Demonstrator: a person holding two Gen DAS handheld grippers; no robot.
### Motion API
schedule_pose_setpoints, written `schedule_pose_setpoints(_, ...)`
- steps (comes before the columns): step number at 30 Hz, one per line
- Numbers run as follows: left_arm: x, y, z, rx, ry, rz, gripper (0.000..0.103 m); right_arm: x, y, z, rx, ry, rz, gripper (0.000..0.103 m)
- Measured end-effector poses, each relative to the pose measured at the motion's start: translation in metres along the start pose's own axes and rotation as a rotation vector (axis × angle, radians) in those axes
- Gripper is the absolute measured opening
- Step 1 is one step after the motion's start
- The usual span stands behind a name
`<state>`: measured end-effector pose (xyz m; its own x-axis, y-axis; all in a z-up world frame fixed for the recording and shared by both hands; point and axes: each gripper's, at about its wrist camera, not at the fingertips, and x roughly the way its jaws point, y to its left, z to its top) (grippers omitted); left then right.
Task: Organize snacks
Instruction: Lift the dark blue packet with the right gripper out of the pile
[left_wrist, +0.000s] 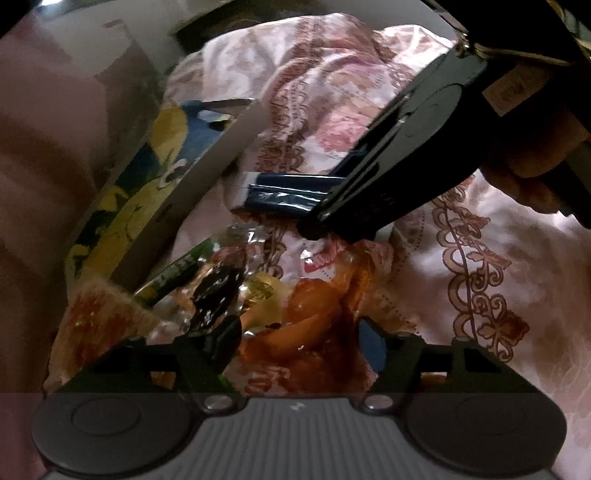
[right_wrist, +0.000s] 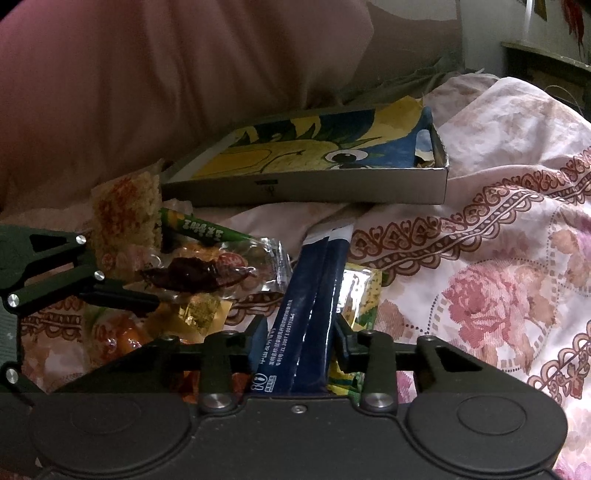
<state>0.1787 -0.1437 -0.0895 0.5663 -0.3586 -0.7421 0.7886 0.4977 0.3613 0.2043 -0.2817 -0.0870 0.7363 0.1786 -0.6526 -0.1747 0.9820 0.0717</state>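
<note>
My right gripper (right_wrist: 301, 339) is shut on two dark blue stick packets (right_wrist: 314, 295), which jut forward over the bedspread. In the left wrist view it (left_wrist: 321, 218) comes in from the upper right with those blue stick packets (left_wrist: 284, 194). My left gripper (left_wrist: 297, 345) stands open low over a heap of snacks, with an orange packet (left_wrist: 314, 325) between its fingers; whether the pads touch it I cannot tell. The heap also holds a dark dried snack in clear wrap (right_wrist: 192, 277), a green stick packet (right_wrist: 199, 229), a rice cracker (right_wrist: 125, 218) and a yellow-green packet (right_wrist: 362, 295).
A shallow cardboard box (right_wrist: 314, 188) with a yellow and blue cartoon sheet inside lies behind the heap. Everything rests on a rumpled pink floral bedspread (right_wrist: 498, 277). A pink cushion or sleeve (right_wrist: 166, 74) fills the upper left. A person's hand (left_wrist: 535, 158) holds the right gripper.
</note>
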Motion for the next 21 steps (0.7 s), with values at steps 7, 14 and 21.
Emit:
schedule_pose_setpoints(7, -0.011, 0.001, -0.008, -0.118, -0.008, 0.060, 0.065, -0.005, 0.003, -0.002, -0.011, 0.010, 0.010, 0.036)
schedule_pose_setpoints(14, -0.022, 0.001, -0.011, -0.254, 0.032, 0.090, 0.065, -0.014, 0.004, -0.004, -0.011, 0.011, 0.012, 0.036)
schedule_pose_setpoints(21, -0.024, 0.021, -0.016, -0.478, 0.107, 0.006, 0.064, -0.024, 0.004, -0.004, -0.003, 0.004, 0.042, 0.034)
